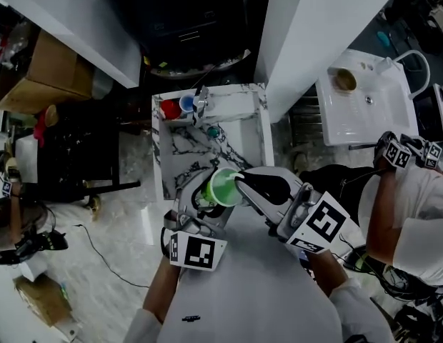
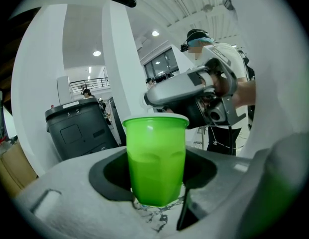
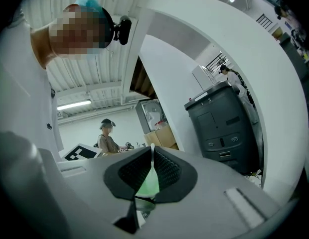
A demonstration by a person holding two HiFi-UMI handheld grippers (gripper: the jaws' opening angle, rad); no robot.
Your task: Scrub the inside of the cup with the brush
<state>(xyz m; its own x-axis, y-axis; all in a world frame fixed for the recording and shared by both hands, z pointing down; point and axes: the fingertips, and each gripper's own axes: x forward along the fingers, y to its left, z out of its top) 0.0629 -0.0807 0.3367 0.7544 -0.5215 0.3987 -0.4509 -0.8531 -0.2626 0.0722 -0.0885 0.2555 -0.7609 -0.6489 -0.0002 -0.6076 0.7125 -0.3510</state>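
My left gripper (image 1: 207, 200) is shut on a translucent green cup (image 1: 224, 187), which it holds above a marble-patterned counter. In the left gripper view the cup (image 2: 155, 158) stands upright between the jaws, with a white rim. My right gripper (image 1: 241, 180) comes from the right with its tip at the cup's mouth, and it also shows just above the rim (image 2: 192, 91). That gripper (image 3: 152, 176) is shut on the thin white brush handle (image 3: 152, 158). The green of the cup (image 3: 147, 187) lies right below its jaws. The brush head is hidden inside the cup.
A red cup (image 1: 170, 108) and a blue cup (image 1: 186, 103) stand at the far end of the marble counter (image 1: 182, 147). A white sink unit (image 1: 364, 106) is at the right, near another person's sleeve (image 1: 421, 213). A dark grey bin (image 2: 79, 128) stands behind.
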